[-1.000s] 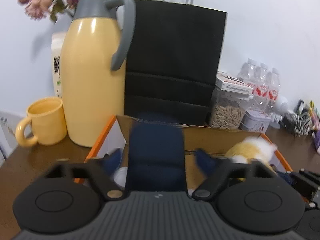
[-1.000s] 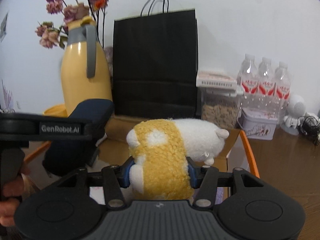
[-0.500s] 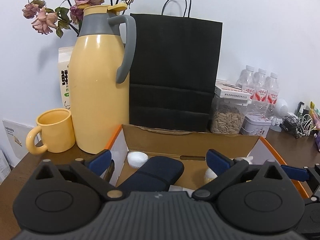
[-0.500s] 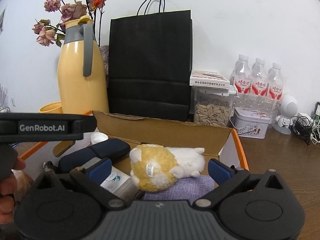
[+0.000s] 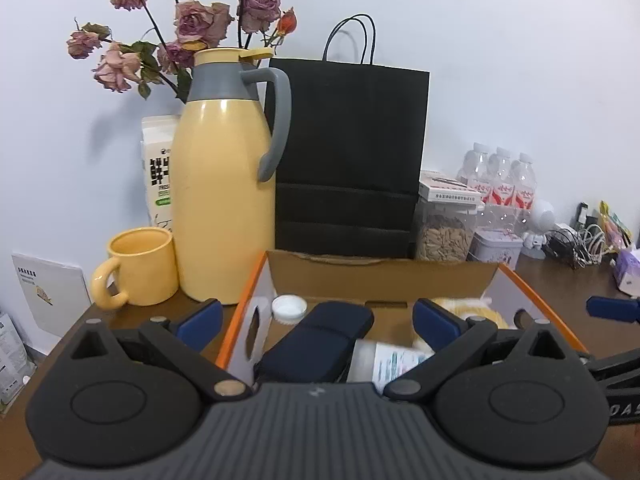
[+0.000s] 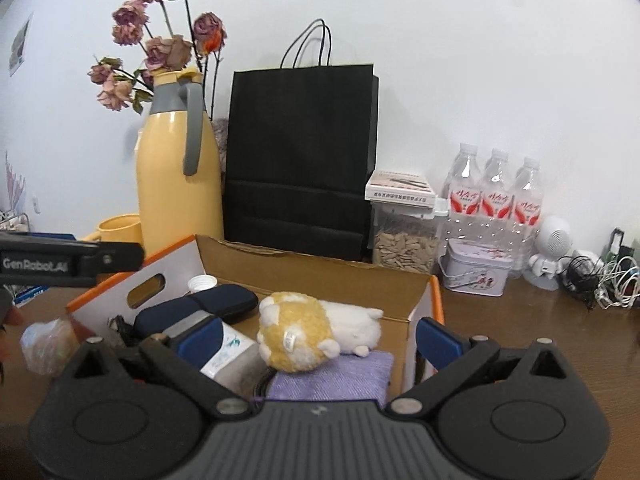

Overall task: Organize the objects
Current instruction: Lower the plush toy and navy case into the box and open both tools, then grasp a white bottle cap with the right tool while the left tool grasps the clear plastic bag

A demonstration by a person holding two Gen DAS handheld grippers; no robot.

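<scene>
A brown wooden surface against a white wall is shown from two wrist cameras. At the back a tall black paper bag with cord handles is stood, and beside it a yellow thermos jug with a grey handle, dried roses rising behind it. In front, an open cardboard box with orange edges is seen — inside it a yellow-and-white plush toy is laid on a purple cloth, next to a navy zip case, a white labelled bottle and a small white cap. Three water bottles with red labels, a clear jar of seeds and a small tin are lined up at the right; their print is too small to be read. A yellow mug is set by the jug. "GenRobot.AI" can be read on the left tool, whose jaws are spread wide over the box with nothing gripped. The right tool is likewise spread wide — its jaws have just been opening, and the plush lies free below them.
</scene>
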